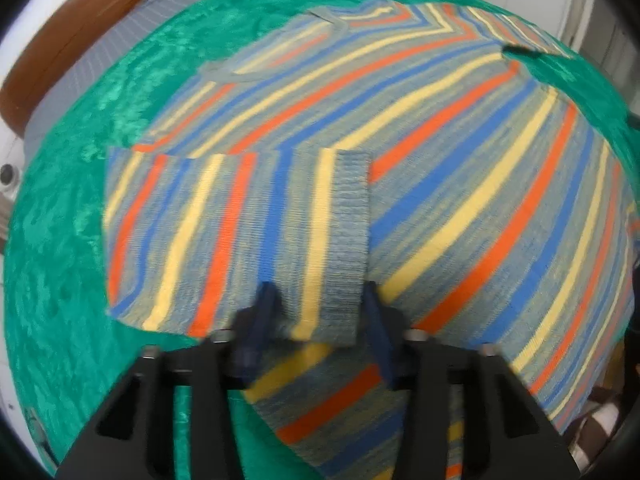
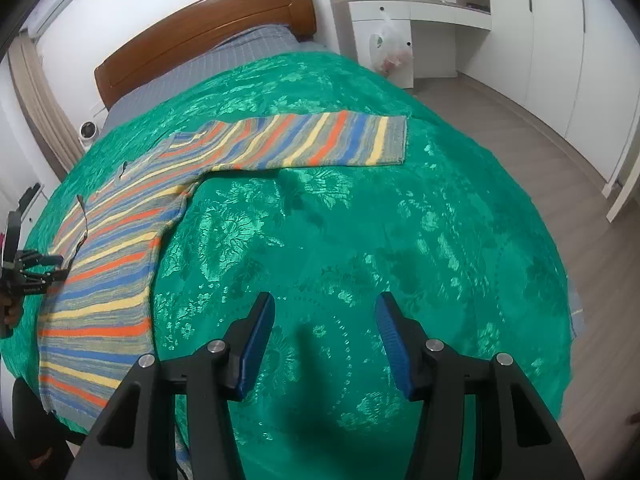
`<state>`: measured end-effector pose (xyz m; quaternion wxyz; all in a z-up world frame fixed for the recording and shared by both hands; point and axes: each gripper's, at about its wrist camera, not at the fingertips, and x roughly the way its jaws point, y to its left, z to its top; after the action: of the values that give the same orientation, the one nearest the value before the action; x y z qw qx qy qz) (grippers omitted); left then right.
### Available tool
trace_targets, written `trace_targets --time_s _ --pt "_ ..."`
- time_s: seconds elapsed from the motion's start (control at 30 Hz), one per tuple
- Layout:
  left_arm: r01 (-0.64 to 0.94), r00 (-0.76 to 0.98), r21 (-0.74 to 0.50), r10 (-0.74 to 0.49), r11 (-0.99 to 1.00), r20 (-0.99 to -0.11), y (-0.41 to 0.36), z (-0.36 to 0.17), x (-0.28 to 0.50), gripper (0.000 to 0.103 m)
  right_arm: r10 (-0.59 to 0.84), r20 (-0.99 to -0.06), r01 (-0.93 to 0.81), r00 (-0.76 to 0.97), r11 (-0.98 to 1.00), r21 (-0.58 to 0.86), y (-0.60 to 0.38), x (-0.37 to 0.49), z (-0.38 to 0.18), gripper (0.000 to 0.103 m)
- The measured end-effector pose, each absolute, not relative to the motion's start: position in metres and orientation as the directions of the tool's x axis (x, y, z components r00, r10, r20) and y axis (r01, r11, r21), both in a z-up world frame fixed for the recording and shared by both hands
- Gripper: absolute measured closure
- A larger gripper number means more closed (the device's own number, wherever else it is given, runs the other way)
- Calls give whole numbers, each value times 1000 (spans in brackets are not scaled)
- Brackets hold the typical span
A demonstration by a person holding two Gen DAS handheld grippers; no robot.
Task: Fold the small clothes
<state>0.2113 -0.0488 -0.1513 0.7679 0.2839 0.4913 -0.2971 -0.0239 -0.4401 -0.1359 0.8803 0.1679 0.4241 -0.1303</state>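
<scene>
Left claw point(image 1: 320, 320) spread around sleeve cuff point(image 1: 348, 240) of striped sweater point(image 1: 460, 160), not pinching. Right claw point(image 2: 325, 340) spread, empty. Risk: cuff slips, fold skews.

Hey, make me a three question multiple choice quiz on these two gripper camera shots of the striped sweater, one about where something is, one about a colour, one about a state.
1. Where does the sweater lie?
A. on the wooden floor
B. on the green bedspread
C. on the white desk

2. What colour is the headboard?
A. brown
B. black
C. white

3. How does the right gripper stand?
A. shut on the sweater
B. shut on the bedspread
C. open, holding nothing

Answers:
1 B: the right wrist view shows the sweater spread on the green bedspread, one sleeve stretched out.
2 A: the wooden headboard behind the grey mattress is brown.
3 C: its blue fingers stand wide apart over bare bedspread; the left gripper, by contrast, has the other sleeve's cuff between its fingers, folded over the body.
</scene>
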Motion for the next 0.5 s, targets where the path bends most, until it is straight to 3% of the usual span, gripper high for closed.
trace_targets --time_s 0.03,0.13,0.27,0.37,0.5 --pt "734 337 142 -174 664 -925 -50 -151 211 98 -87 -789 381 608 904 194 -441 -24 -137 50" --pt "665 351 59 -243 745 -904 -37 -135 223 100 -91 -781 404 618 889 215 -442 -28 -136 50" --pt "328 509 -216 -364 920 -780 65 -78 250 100 -127 -751 409 648 890 203 -437 -40 -122 50" --pt "7 617 -297 -238 955 -750 159 -69 260 100 -144 -735 403 663 896 188 -432 -47 -115 50" --pt "-300 593 -269 -42 915 -804 246 -93 255 100 -125 -733 386 668 901 199 -422 -45 -118 50"
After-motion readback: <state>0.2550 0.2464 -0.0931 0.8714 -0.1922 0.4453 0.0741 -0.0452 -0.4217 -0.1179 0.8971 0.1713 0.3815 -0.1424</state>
